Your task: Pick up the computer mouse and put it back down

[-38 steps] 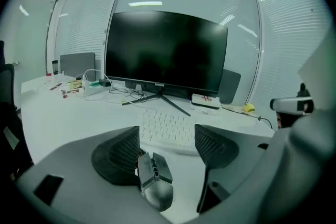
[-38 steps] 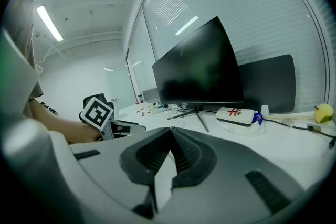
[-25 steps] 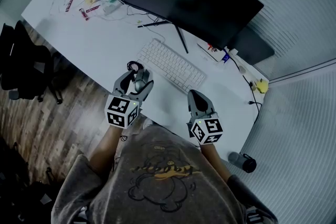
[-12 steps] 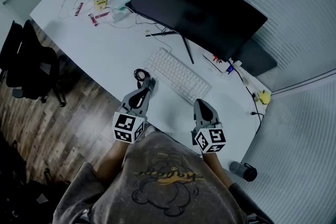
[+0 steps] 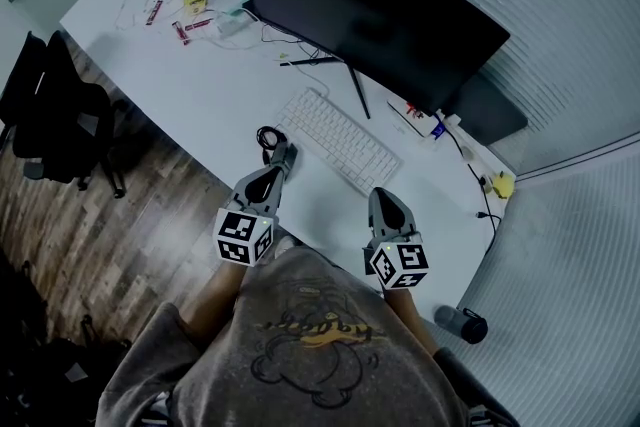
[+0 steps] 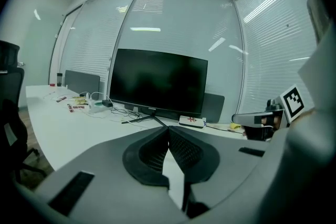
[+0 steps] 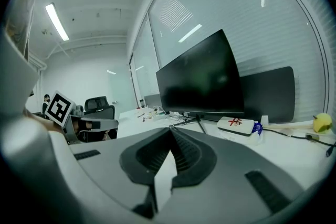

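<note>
No computer mouse shows clearly in any view. A small black coiled cable (image 5: pixel 268 137) lies on the white desk (image 5: pixel 190 95), just left of the keyboard (image 5: pixel 335 140). My left gripper (image 5: pixel 286 152) points at the desk beside that coil, its tip almost at it. Its jaws have just been closing and now meet with nothing between them, as the left gripper view (image 6: pixel 168 129) confirms. My right gripper (image 5: pixel 378 194) hovers over the desk's near edge in front of the keyboard. It is shut and empty too, its jaws (image 7: pixel 169 130) pressed together.
A large dark monitor (image 5: pixel 370 10) stands behind the keyboard, with a white box (image 5: pixel 412 118) by its foot. Cables and small packets (image 5: pixel 195 10) litter the far left of the desk. A black office chair (image 5: pixel 55 120) stands at the left, a dark bottle (image 5: pixel 462 323) at lower right.
The left gripper's jaws went from wide open to shut. That gripper slid a little toward the keyboard. The right gripper kept still.
</note>
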### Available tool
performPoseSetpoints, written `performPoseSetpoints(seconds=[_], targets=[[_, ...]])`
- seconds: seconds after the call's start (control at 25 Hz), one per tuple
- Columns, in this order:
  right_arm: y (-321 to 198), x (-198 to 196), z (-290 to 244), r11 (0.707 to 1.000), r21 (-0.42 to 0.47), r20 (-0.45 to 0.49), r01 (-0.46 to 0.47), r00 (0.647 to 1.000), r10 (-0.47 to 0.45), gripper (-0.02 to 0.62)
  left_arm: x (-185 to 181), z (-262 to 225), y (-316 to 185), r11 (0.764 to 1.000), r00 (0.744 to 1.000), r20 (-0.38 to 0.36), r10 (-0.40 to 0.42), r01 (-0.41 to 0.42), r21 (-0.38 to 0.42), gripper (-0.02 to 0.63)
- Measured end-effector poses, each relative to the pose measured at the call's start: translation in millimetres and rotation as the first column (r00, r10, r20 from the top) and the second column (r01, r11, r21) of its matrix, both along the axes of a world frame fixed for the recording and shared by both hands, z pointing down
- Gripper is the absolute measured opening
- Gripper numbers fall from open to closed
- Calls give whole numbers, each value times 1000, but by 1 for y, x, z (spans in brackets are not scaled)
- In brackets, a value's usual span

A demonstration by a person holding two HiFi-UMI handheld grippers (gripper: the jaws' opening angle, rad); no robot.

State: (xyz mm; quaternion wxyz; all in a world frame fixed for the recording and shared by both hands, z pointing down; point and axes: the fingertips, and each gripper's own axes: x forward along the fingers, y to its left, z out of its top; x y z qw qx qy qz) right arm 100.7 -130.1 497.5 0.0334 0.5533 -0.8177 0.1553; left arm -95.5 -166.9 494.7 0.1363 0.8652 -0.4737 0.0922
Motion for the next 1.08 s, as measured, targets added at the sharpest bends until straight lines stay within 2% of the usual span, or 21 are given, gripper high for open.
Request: performPoseSetpoints(seconds=[1.08], targets=[[10,11,0,999,7,13,-47,999,47,5,-6,-5,11,1000,1000,-25,-5,4,-2,20]])
